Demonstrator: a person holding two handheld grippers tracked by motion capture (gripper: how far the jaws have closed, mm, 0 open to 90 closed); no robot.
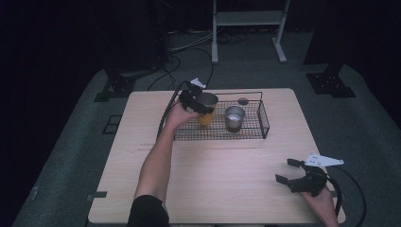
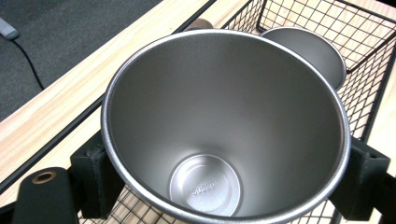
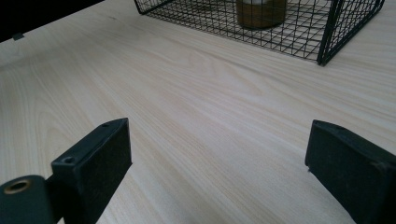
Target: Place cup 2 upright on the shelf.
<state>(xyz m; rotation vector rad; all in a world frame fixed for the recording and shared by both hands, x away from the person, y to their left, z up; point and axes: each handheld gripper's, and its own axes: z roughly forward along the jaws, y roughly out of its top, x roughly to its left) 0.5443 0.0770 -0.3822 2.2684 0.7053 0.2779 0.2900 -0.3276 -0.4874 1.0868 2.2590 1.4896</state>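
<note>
The left hand-held gripper [image 1: 198, 101] pinches a steel cup [image 2: 224, 126], seemingly above the wire basket [image 1: 262, 124]; the right hand-held gripper [image 1: 286, 171] is spread.

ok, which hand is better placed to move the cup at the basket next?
Left. The left gripper is clamped on the steel cup over the wire basket; the right gripper sits open and empty near the table's front edge.

The steel cup [image 2: 224, 126] is brushed metal inside — satiny, with a shinier stamped base. The wire basket [image 1: 263, 124] is thin black metal mesh; the table [image 3: 196, 107] pale, matt, grained wood.
</note>
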